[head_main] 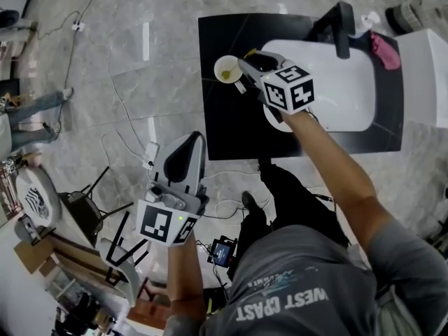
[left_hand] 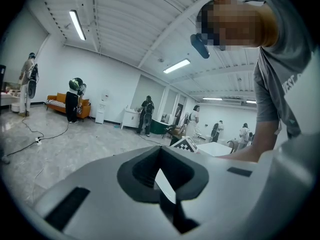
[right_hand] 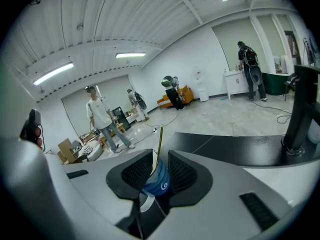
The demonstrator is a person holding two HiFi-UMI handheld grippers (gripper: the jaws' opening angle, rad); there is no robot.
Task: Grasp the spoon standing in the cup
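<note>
Although the spoon point(right_hand: 159, 140) was not yet gripped, the approach looked all but finished: the right gripper point(right_hand: 160, 155) sat at the cup point(right_hand: 159, 184) with its jaws wide apart, holding nothing, and the ribbed pads point(right_hand: 136, 173) pressed on neither cup nor spoon. Seen along the jaws, the blue-and-white cup stood in the gap between them, low and close to the throat. The thin golden handle rose nearly upright out of it, somewhat nearer the left-hand pad than the other but clear of both as far as could be told. From the head view the cup stood near the left edge of the black table point(head_main: 231, 128), with the gripper reaching at it from the right of the picture. What remained, by my reckoning, was the grasp itself: centre the handle between the pads, above the rim so that the cup was not caught too, and close on it. The left gripper point(left_hand: 160, 150) hung well apart from the table, out over the floor, its jaws drawn together at the tips on nothing, with no part in the step
</note>
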